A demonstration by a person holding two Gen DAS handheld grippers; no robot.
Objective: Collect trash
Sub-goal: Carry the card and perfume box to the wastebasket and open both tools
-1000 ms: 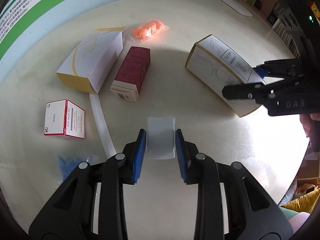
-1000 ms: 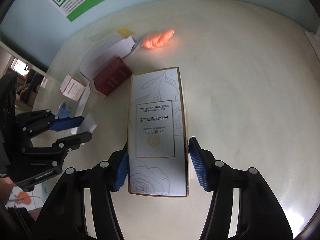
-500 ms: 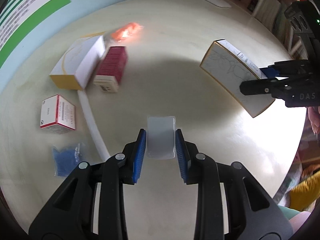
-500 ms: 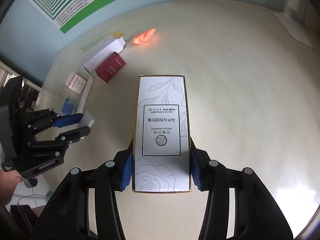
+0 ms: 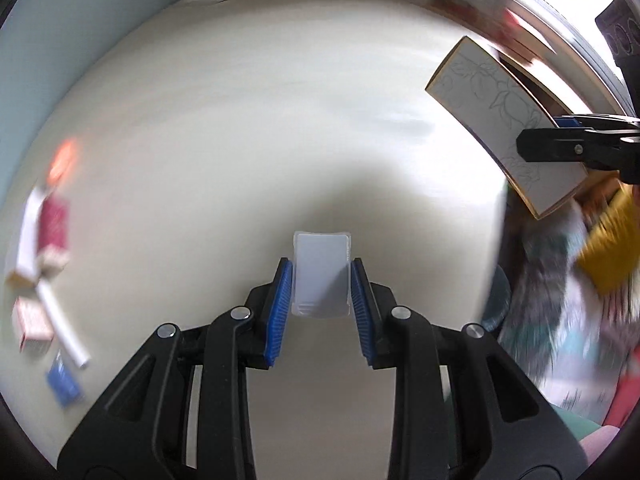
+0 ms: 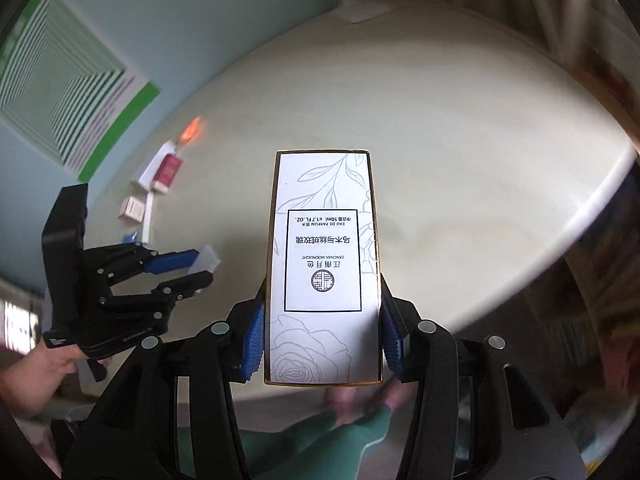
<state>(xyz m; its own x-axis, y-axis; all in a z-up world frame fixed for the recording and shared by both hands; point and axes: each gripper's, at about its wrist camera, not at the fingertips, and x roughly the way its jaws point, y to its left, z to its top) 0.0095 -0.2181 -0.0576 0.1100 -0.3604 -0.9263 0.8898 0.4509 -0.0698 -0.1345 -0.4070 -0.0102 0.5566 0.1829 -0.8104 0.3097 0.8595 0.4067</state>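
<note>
Two boxes are held. Right fingers [image 6: 322, 338] grip a white perfume box [image 6: 324, 268] reading "EAU DE PARFUM", centre frame above the tabletop [image 6: 460, 160]; left fingers [image 5: 320, 300] clamp a small translucent box [image 5: 320, 276] at lower centre.

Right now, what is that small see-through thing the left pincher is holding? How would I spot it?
Start at the big round cream table, then find the left gripper with its blue pads, hanging above it. Pinched between those pads is a small clear plastic piece, frosted and nearly square. Unlike the tall white flower-printed box in the right gripper, it is plain, with no writing.
</note>
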